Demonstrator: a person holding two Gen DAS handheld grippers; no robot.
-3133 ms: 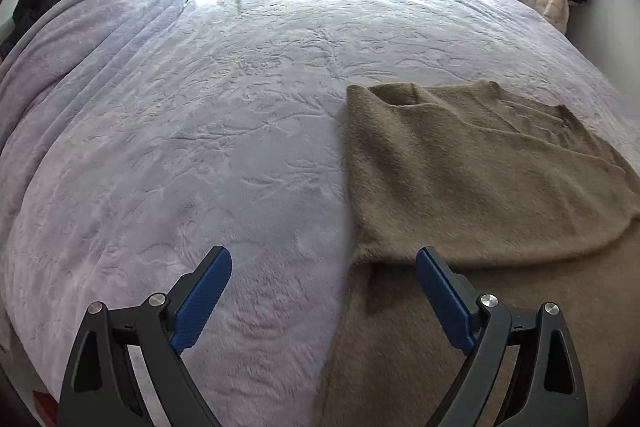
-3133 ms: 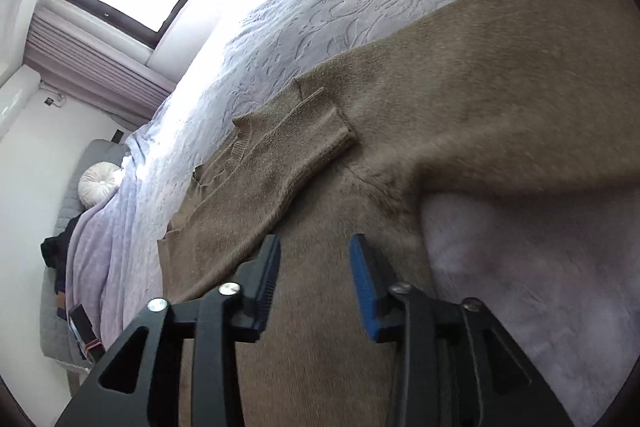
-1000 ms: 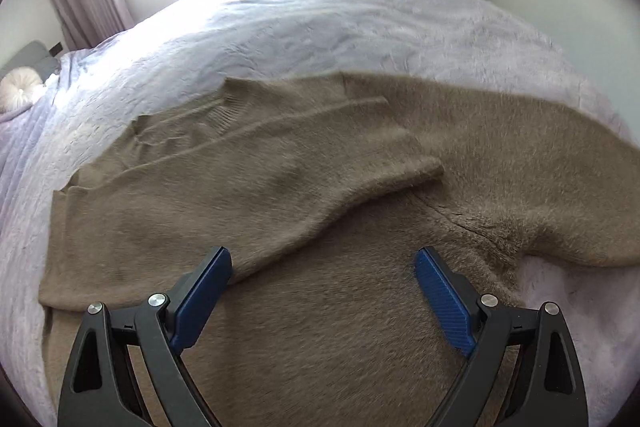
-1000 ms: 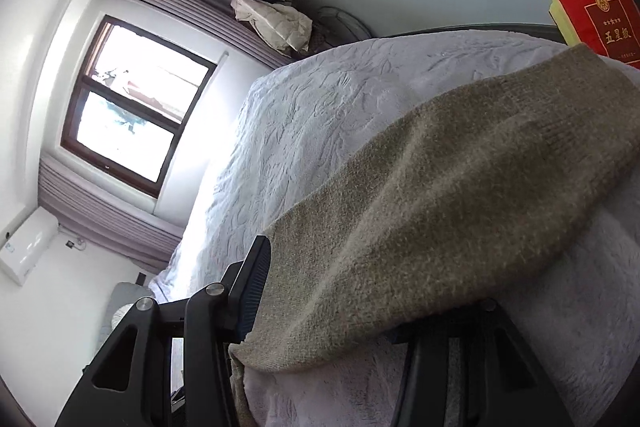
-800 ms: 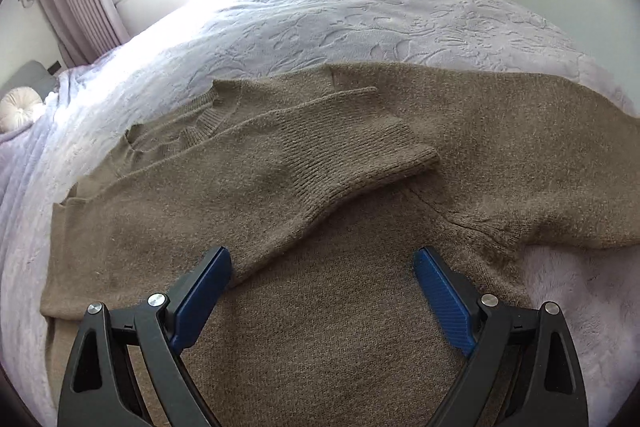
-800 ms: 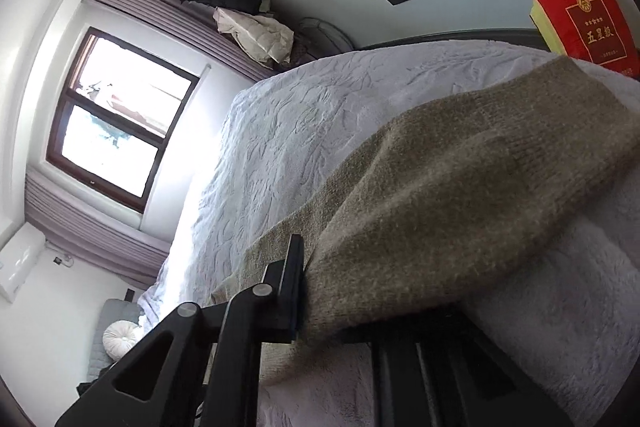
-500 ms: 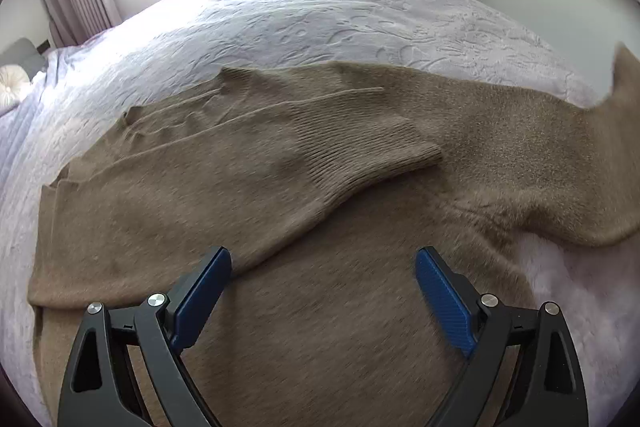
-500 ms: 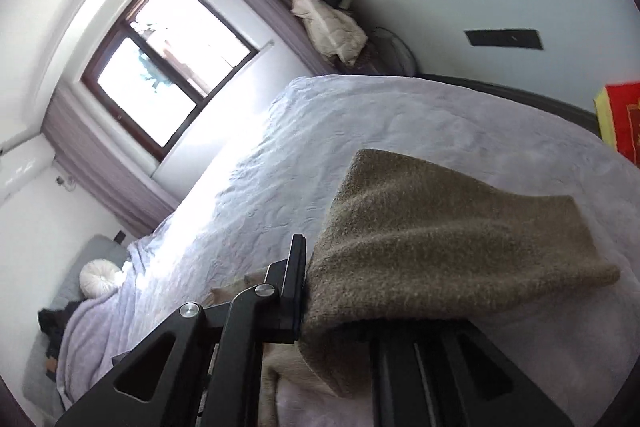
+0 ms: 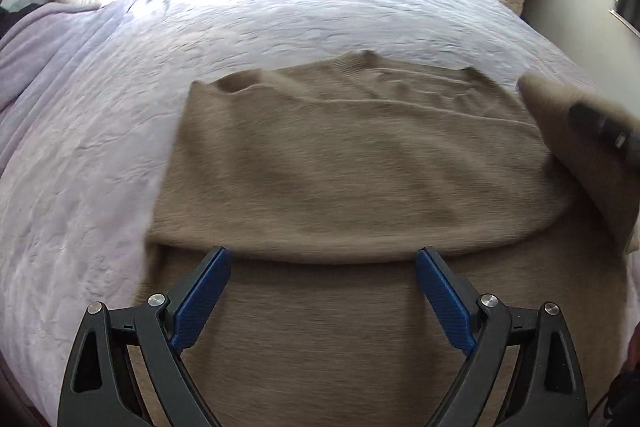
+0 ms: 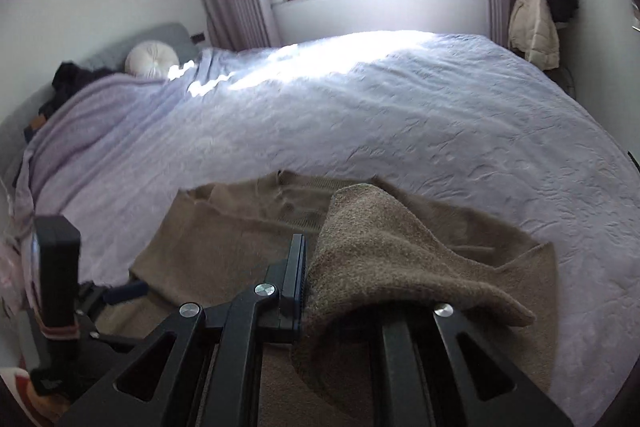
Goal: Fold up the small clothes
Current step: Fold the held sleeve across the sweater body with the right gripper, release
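Observation:
A brown knitted sweater (image 9: pixel 340 167) lies flat on the bed, one sleeve folded across its body. My left gripper (image 9: pixel 322 291) hovers open over its lower part, and nothing sits between the blue pads (image 9: pixel 200 291). My right gripper (image 10: pixel 310 279) is shut on the other sleeve (image 10: pixel 380 259) and holds it raised over the sweater's right side. In the left wrist view that lifted sleeve (image 9: pixel 580 155) hangs at the right edge, with the right gripper (image 9: pixel 600 125) dark behind it. The left gripper (image 10: pixel 120 293) also shows low on the left of the right wrist view.
The lavender bedspread (image 9: pixel 120 107) spreads wide to the left of the sweater and beyond it. A round white cushion (image 10: pixel 152 61) and dark clothes lie at the headboard. Coats (image 10: pixel 532 23) hang by the window, at the far right wall.
The right gripper shut on the sleeve, lifted it off the bed's right side and swung it in over the sweater. The left gripper shifted sideways along the sweater and stayed open.

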